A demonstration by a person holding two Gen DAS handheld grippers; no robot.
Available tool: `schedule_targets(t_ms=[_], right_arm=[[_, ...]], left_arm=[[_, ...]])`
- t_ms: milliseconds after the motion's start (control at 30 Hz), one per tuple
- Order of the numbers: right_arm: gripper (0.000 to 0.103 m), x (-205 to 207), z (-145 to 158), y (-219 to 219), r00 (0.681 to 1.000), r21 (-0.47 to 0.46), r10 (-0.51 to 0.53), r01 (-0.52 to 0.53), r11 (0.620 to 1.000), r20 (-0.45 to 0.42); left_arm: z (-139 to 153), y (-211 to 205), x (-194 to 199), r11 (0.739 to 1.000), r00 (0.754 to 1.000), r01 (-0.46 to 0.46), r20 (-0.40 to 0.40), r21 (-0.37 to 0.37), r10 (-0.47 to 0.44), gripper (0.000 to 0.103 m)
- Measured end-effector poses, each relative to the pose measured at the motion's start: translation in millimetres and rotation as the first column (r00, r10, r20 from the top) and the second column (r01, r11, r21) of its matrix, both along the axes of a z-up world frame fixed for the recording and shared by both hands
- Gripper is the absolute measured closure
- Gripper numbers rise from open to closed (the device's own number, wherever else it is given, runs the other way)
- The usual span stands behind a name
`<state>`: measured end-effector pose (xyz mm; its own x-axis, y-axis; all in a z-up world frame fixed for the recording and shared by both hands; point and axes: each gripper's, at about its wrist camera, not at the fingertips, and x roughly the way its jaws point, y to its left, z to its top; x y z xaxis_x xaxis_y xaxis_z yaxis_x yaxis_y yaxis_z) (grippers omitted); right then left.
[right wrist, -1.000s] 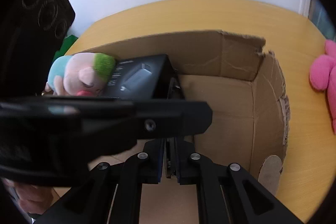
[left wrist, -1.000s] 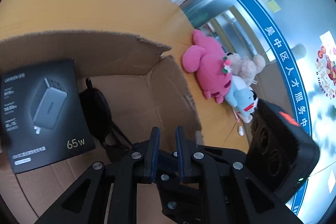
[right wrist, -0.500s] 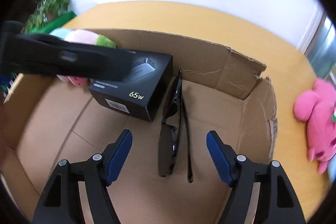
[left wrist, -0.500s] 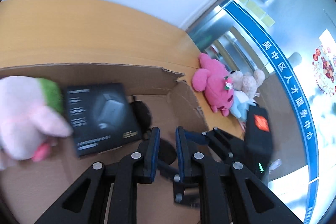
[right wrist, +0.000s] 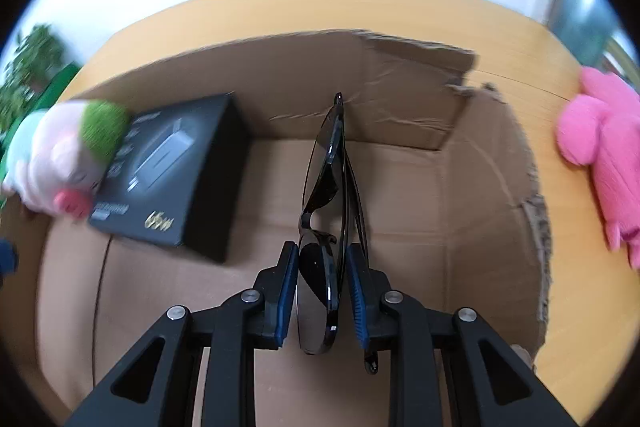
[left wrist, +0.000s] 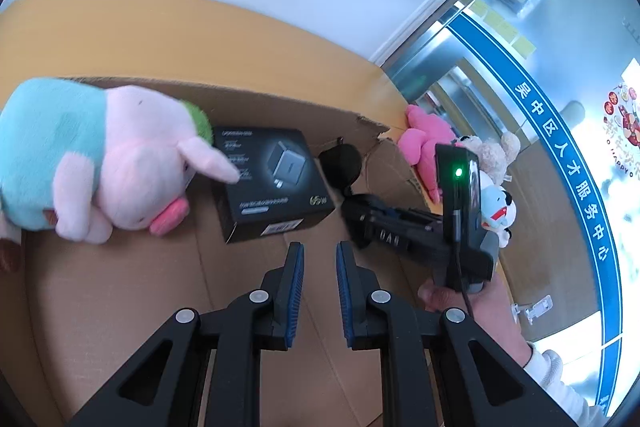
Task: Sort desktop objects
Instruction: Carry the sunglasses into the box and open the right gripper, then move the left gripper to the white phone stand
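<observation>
Now the right gripper (right wrist: 322, 291) has its blue-padded jaws closed around a folded pair of glossy black sunglasses (right wrist: 326, 211), pinching one lens edge-on, probably so the frame stays upright over the open brown cardboard box (right wrist: 400, 115). Half a second ago these jaws were spread wide and the glasses lay on the box floor between them. Left of the jaws sit a black 65 W charger carton (right wrist: 172, 175) and a pink plush pig (right wrist: 60, 155). The left gripper (left wrist: 319, 291) hangs empty, jaws slightly parted.
</observation>
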<state>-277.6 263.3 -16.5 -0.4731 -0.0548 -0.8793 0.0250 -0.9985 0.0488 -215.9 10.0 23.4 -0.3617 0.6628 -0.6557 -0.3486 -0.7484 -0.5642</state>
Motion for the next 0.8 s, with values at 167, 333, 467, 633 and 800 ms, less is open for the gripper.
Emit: schedule_targets(t_ms=[167,333,467,633,800], right_arm=[[0.079,7.2,-2.4,2.3,0.995,0.036,-0.102,0.102,0.994,-0.021],[0.060,19.4,4.6,-2.1,0.994,0.038,-0.104,0.105,0.994,-0.023],[0.040,42.7,31.9,-13.8,0.995,0.055,-0.060,0.065,0.996,-0.077],[0.026,87.1,72.6,-22.0,0.985,0.053,0.038,-0.029,0.998,-0.166],[0.023,147.0,107.9,-28.2,0.950,0.046,0.143,-0.136,0.990,-0.278]], left_arm=[[1.4,-11.8,12.0,0.999,0.999,-0.027,-0.020,-0.033,0.026,0.085],[10.6,-23.6,28.7,0.992,0.994,-0.084,-0.078,-0.099,0.077,0.058],[24.0,-33.4,49.3,0.974,0.980,-0.151,-0.153,-0.171,0.125,0.045],[46.8,-40.7,89.4,0.930,0.941,-0.265,-0.278,-0.256,0.191,0.024],[64.7,-44.0,134.3,0.903,0.904,-0.330,-0.368,-0.275,0.218,0.009]])
